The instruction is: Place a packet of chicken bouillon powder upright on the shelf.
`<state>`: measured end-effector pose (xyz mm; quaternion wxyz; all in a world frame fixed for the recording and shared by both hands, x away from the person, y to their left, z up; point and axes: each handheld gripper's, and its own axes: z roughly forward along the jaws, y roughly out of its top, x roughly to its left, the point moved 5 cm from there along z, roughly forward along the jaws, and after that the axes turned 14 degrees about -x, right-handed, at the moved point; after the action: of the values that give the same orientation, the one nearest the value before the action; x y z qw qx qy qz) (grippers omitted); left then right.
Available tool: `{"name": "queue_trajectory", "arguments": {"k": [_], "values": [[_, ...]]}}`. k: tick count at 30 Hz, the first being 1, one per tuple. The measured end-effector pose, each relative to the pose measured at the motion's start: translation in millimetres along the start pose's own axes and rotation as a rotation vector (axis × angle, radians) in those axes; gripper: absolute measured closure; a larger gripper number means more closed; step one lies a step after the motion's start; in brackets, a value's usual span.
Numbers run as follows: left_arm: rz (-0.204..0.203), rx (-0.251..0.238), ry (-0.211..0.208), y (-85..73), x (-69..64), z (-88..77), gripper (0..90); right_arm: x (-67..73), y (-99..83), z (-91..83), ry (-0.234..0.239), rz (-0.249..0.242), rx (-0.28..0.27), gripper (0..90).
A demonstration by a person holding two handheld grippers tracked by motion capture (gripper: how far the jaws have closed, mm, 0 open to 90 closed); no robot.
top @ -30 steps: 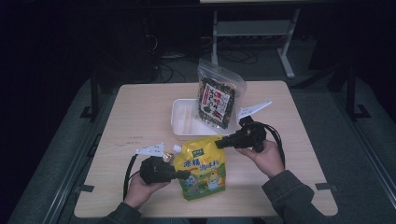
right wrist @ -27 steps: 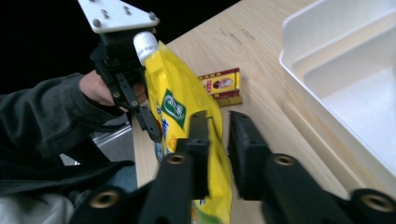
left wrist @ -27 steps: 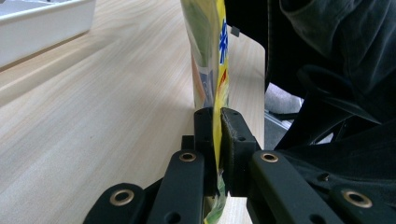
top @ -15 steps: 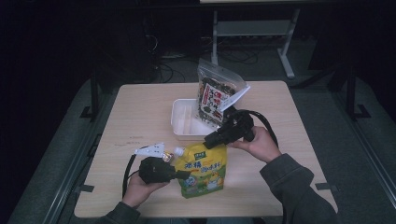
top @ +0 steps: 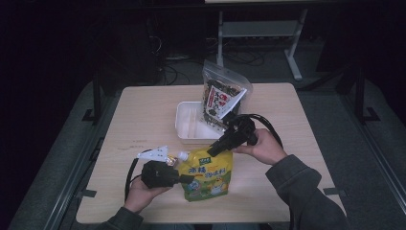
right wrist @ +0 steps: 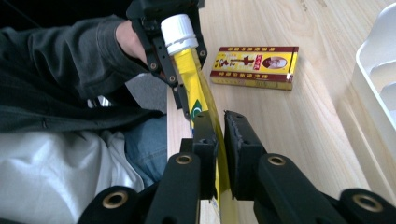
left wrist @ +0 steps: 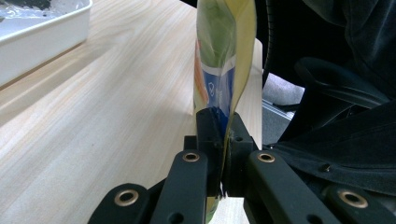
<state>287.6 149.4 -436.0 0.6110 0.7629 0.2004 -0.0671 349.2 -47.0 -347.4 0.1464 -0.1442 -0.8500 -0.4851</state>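
Observation:
A yellow spout pouch (top: 207, 176) with a white cap (top: 182, 155) stands on edge near the table's front. My left gripper (top: 186, 180) is shut on the pouch's left edge; in the left gripper view the pads clamp the pouch (left wrist: 225, 60) at its thin edge, at my left gripper (left wrist: 223, 140). My right gripper (top: 213, 149) reaches in from the right onto the pouch's top edge. In the right gripper view the pouch (right wrist: 198, 93) runs between the jaws of my right gripper (right wrist: 220, 140). They have just been closing and now pinch the yellow film. The white cap (right wrist: 178, 32) sits beyond.
A white tray (top: 187, 125) lies at the table's middle, with a clear snack bag (top: 221, 96) upright at its far right corner. A red-and-yellow box (right wrist: 254, 67) lies flat on the wood beyond the pouch. The tray's wall (right wrist: 376, 79) is close on the right.
My right hand has moved left and away from the person, and its jaws now sit on the pouch's top edge. The left hand has kept still with its grip.

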Motion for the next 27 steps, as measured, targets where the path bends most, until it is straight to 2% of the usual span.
{"name": "queue_trajectory", "arguments": {"k": [2,4,6,12,18,20,27], "values": [[0.001,0.001,0.004,-0.1,0.2,-0.3,87.2,2.5,0.2,0.4,-0.011,-0.029,0.013,85.7],[-0.001,-0.005,0.005,0.1,0.5,-0.9,86.4,4.8,-0.2,0.5,-0.008,-0.029,0.021,88.2],[0.01,-0.01,0.007,0.7,0.5,-1.4,85.2,5.9,-0.7,0.2,-0.002,-0.013,0.026,89.2],[0.031,-0.004,0.049,1.5,1.0,-4.2,69.0,6.8,-2.1,-1.7,0.004,0.035,0.03,89.4],[0.048,-0.008,0.101,3.3,5.5,-12.8,56.1,5.6,-1.9,-8.5,0.009,0.102,-0.014,89.5],[0.06,0.003,0.136,2.9,7.3,-16.3,52.1,5.9,-1.3,-10.6,0.014,0.131,-0.031,89.5],[0.077,0.017,0.197,0.9,11.4,-24.9,46.7,4.5,0.3,-18.0,0.007,0.18,-0.102,89.5]]}}
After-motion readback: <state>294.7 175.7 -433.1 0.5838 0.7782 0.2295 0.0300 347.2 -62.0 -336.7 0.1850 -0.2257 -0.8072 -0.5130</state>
